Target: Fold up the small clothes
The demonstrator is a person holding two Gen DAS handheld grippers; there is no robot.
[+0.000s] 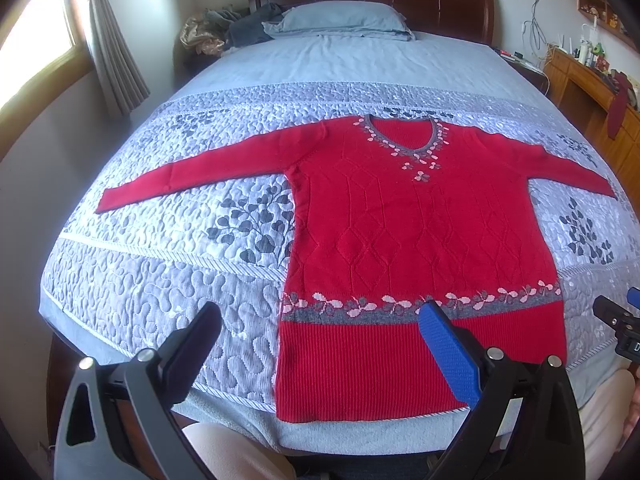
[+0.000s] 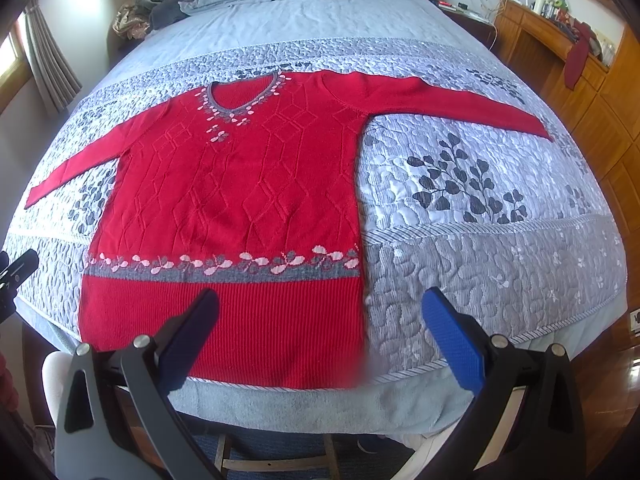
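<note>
A red knitted sweater (image 1: 416, 224) (image 2: 240, 184) lies flat and face up on the bed, both sleeves spread out sideways and the ribbed hem at the near edge. It has a grey V-neck with pink flowers and a grey flowered band above the hem. My left gripper (image 1: 320, 320) hovers open above the hem's left corner, nothing between its fingers. My right gripper (image 2: 320, 308) hovers open above the hem's right corner, also holding nothing. The right gripper's tip (image 1: 618, 324) shows at the right edge of the left wrist view.
The bed carries a grey-blue quilted cover (image 1: 168, 280) (image 2: 500, 248) with leaf prints. A blue pillow (image 1: 344, 20) and a pile of clothes (image 1: 224, 32) lie at the headboard. A wooden cabinet (image 2: 580, 92) stands to the right, a curtained window (image 1: 44, 44) to the left.
</note>
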